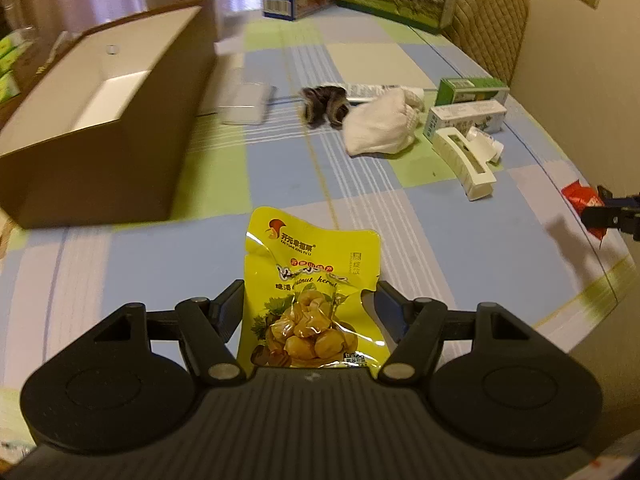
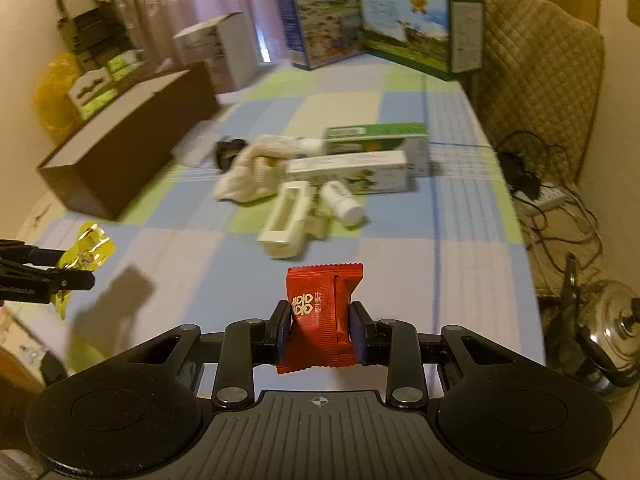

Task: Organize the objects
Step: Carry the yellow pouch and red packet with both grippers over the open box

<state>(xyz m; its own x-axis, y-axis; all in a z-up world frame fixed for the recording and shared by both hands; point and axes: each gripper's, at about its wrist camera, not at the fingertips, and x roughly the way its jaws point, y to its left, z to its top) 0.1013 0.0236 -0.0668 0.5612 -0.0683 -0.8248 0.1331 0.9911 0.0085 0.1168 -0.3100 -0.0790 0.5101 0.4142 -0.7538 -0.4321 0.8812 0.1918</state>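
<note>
Both grippers are carrying snacks above the table, so the step in hand looks like moving picked-up things to where they belong.

Nearest, the left gripper (image 1: 310,300) is closed on a yellow chestnut packet (image 1: 310,280). Its fingers press the packet's two sides, and the packet sticks up and forward, off the checked tablecloth (image 1: 160,256). The right gripper (image 2: 320,326) is squeezed tight on a small red candy packet (image 2: 320,312), also lifted off the cloth.

A little farther, in the middle of the table, lie a white hair clip (image 1: 464,160), a small white bottle (image 2: 344,202), two long green-and-white boxes (image 2: 376,148), a white cloth (image 1: 380,126) and a dark furry thing (image 1: 324,106).

Far left stands a brown open box (image 1: 92,120), and it looks empty inside. My guess is the next move is to carry each packet over that box, hold it above the opening, and let go gently.
</note>
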